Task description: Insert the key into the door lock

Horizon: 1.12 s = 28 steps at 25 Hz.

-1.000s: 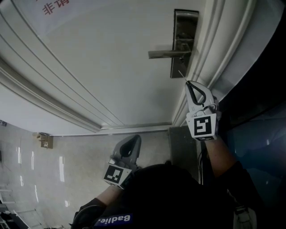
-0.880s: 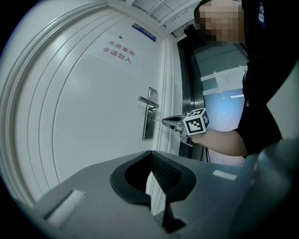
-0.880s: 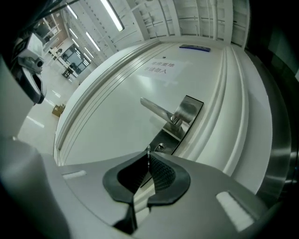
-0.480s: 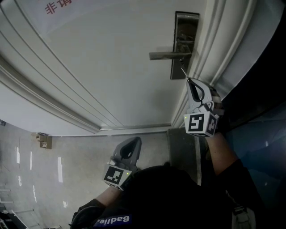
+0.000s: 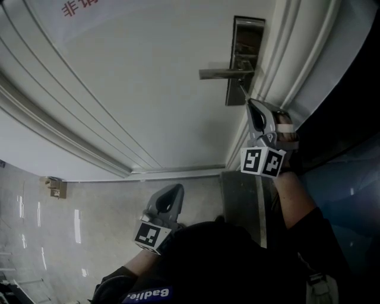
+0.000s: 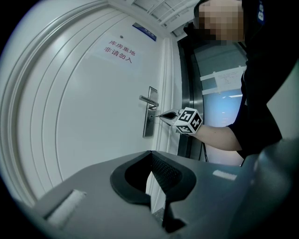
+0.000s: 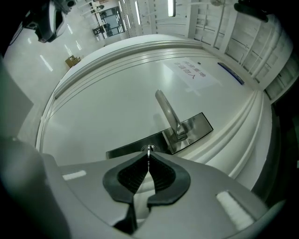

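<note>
A steel lock plate (image 5: 242, 59) with a lever handle (image 5: 222, 73) sits on the white door (image 5: 136, 89). My right gripper (image 5: 249, 102) points level at the plate's lower end, shut on a thin metal key (image 5: 241, 92). In the right gripper view the key (image 7: 149, 150) sticks out between the shut jaws of my right gripper (image 7: 149, 156), its tip at the round keyhole in the plate (image 7: 187, 128) below the handle (image 7: 169, 114). My left gripper (image 5: 169, 199) hangs lower and further from the door, shut on nothing. The left gripper view shows my left gripper (image 6: 150, 154) shut and the right gripper (image 6: 170, 115) at the plate (image 6: 150, 112).
Ridged white door frame moulding (image 5: 285, 53) runs just right of the lock. A dark glass panel (image 5: 350, 178) lies beyond it. A sign with red print (image 5: 74, 7) is stuck on the door. A small box (image 5: 53, 187) stands on the glossy tiled floor.
My right gripper has rolled about its own axis, so its marker cube shows two faces, and has crept slightly closer to the lock plate. The left gripper stays put.
</note>
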Available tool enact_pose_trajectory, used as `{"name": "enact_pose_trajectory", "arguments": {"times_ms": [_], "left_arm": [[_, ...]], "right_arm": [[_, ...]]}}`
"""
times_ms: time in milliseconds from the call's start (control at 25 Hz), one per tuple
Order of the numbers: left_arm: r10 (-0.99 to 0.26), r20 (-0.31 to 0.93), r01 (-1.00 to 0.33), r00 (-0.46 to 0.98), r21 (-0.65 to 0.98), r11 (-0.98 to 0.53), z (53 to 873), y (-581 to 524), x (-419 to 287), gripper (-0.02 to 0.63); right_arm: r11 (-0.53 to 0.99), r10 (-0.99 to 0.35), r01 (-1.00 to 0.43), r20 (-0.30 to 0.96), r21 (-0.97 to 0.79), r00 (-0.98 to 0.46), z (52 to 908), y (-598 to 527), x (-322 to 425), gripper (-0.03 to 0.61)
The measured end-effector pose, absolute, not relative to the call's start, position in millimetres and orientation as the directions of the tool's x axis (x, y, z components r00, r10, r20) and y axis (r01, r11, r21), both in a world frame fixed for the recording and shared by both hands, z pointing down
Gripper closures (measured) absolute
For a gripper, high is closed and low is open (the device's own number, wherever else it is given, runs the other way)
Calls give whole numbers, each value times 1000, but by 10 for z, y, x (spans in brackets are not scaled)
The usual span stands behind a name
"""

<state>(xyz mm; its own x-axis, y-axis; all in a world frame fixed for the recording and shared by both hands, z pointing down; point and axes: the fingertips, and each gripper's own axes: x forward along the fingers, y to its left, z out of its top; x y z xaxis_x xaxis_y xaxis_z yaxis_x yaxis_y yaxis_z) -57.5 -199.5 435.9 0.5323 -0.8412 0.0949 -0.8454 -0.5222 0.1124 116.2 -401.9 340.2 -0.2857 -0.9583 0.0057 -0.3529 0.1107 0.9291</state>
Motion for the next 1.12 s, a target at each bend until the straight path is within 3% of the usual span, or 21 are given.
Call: {"name": "enact_pose_trajectory", "arguments": {"times_ms": [360,1120], "left_arm": [[-836,93,-840,540,109,-531,4258,-1969,-578,598],[-828,49,-830,558,60,-555,3983,-2140,-548,598]], "right_arm": [[60,-970,-234,1,970,-244,3411,-4088,1164,566],[28,-982,-135,2,990,-187,3405,-4229,1087,566]]}}
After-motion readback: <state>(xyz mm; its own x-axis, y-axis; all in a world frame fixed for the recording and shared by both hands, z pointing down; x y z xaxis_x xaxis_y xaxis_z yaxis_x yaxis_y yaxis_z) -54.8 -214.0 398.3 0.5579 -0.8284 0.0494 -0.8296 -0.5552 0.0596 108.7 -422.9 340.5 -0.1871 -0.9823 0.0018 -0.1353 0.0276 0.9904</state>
